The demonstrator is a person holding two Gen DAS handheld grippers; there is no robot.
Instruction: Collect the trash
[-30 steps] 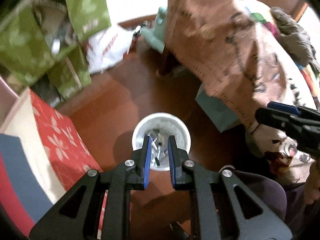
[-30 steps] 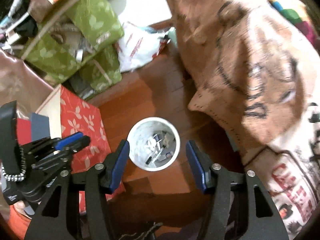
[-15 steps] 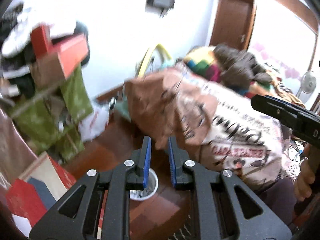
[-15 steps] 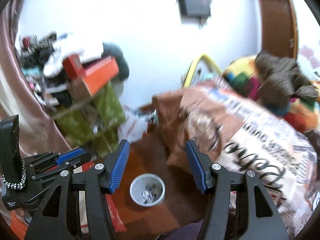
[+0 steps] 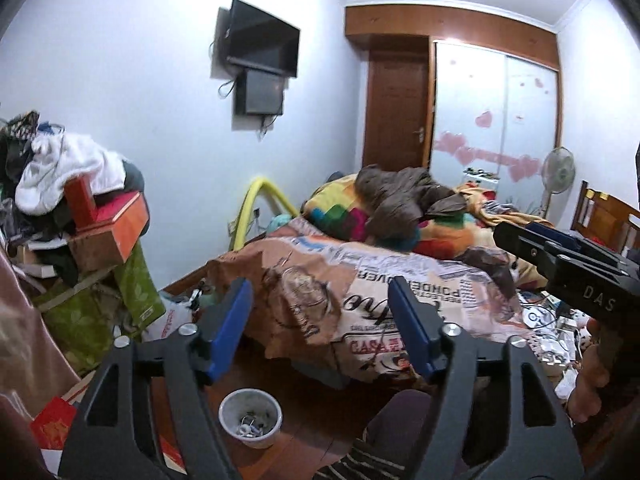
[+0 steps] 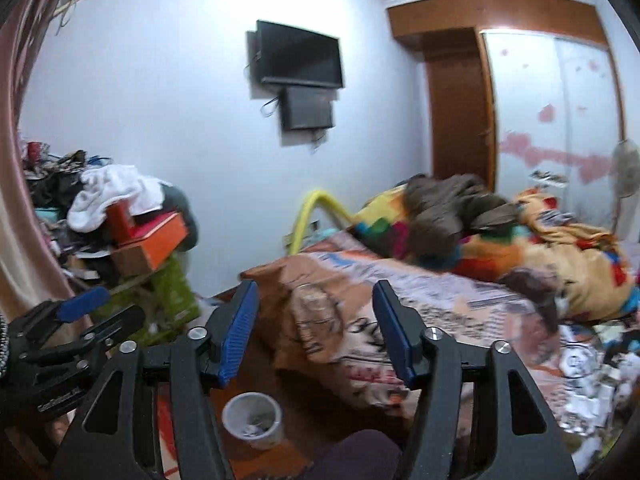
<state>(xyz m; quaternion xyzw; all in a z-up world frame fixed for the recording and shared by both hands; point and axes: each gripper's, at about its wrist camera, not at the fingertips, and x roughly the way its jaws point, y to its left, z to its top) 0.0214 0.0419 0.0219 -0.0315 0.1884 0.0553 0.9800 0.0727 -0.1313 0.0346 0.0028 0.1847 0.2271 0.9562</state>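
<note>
Left wrist view: the left gripper [image 5: 320, 326] is spread wide and empty, raised above the white trash bin [image 5: 251, 417], likely scanning for litter. The bin stands on the floor, holding scraps.

Right wrist view: the right gripper [image 6: 316, 330] is likewise released, above the bin; litter [image 6: 588, 376] lies right of it.

Upright white bin [image 5: 250, 416], trash [image 5: 253, 427] inside

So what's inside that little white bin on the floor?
The white bin holds a small heap of crumpled, pale scraps, low in the bottom. Whatever lies beneath them is covered.
</note>
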